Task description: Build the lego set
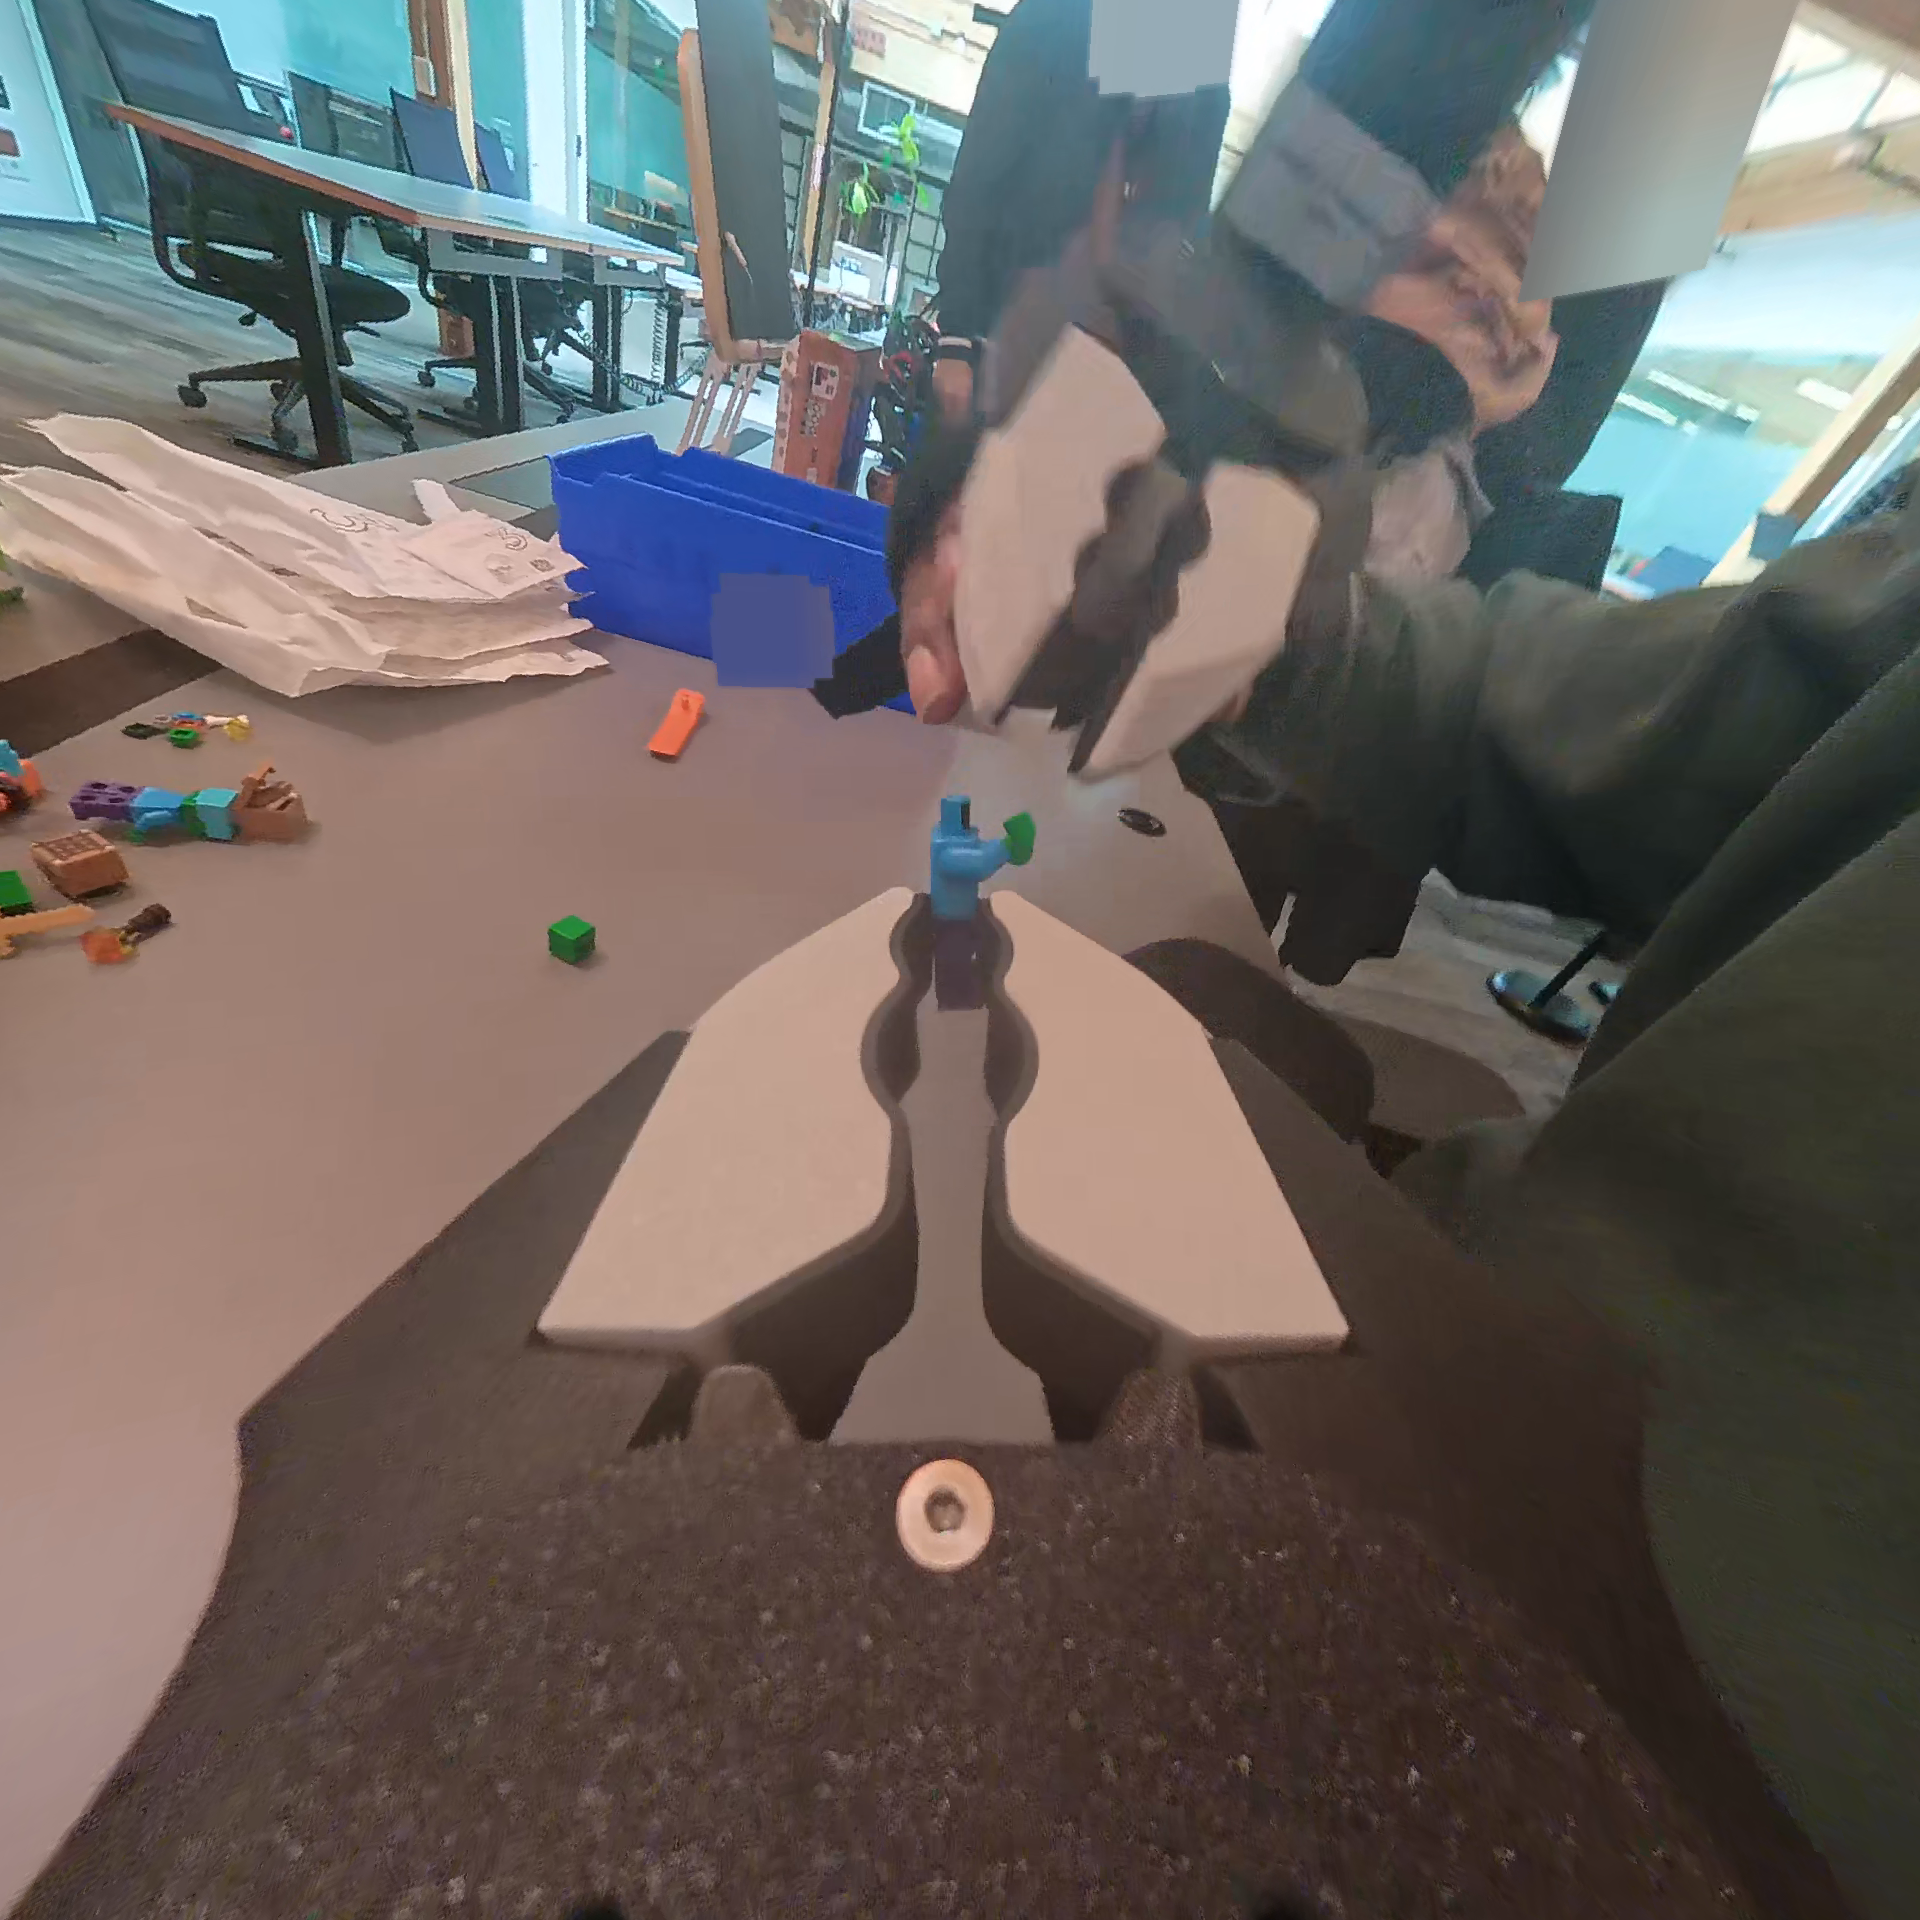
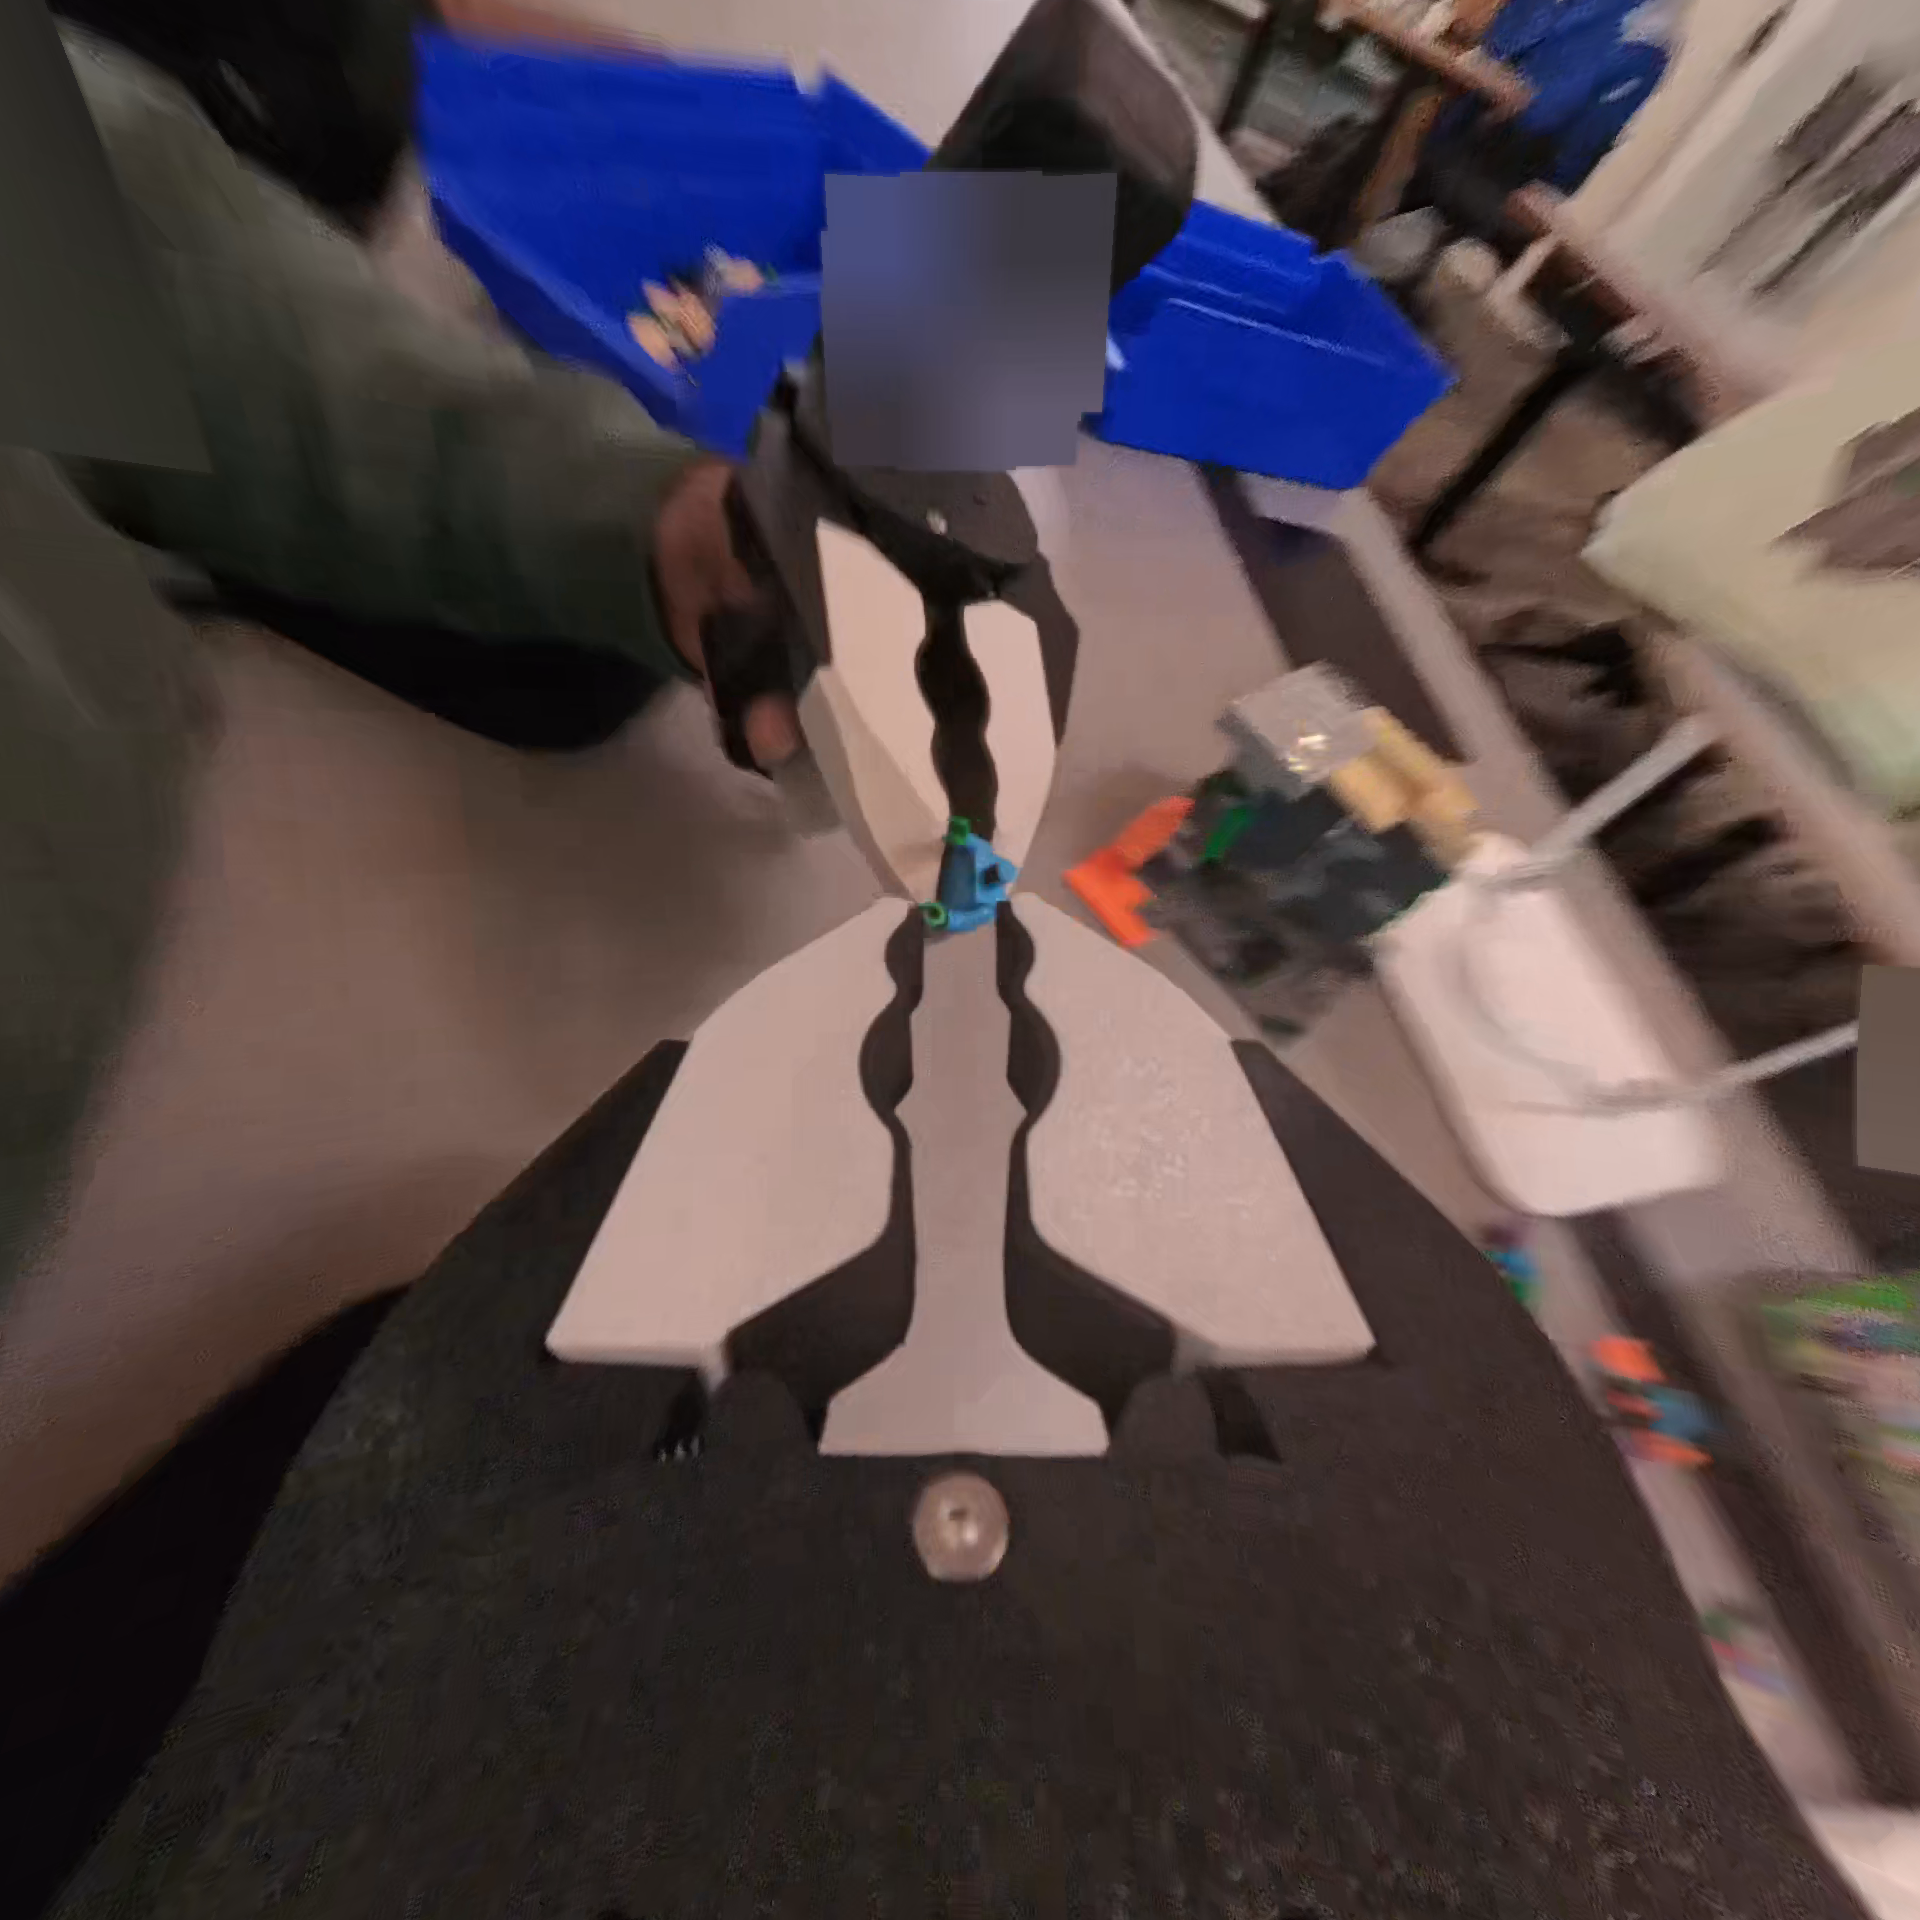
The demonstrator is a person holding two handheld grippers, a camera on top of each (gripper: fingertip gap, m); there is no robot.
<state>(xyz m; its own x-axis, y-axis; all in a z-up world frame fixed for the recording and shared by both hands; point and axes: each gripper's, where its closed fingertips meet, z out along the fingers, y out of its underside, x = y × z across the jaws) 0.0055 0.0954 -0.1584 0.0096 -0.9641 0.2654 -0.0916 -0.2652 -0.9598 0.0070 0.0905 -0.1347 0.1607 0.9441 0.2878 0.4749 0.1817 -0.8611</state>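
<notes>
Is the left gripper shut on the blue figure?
Yes: the left gripper clamps the blue figure's dark legs; its torso stands upright above the fingertips.

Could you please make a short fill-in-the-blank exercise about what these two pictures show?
1. The left tool holds a small toy figure whose upper body is ____ in colour.
2. The figure's hands are ____ in colour.
3. The loose cube on the grey table is ____.
4. Behind the orange piece stands a storage bin of ____ colour.

Missing words: blue; green; green; blue
</notes>
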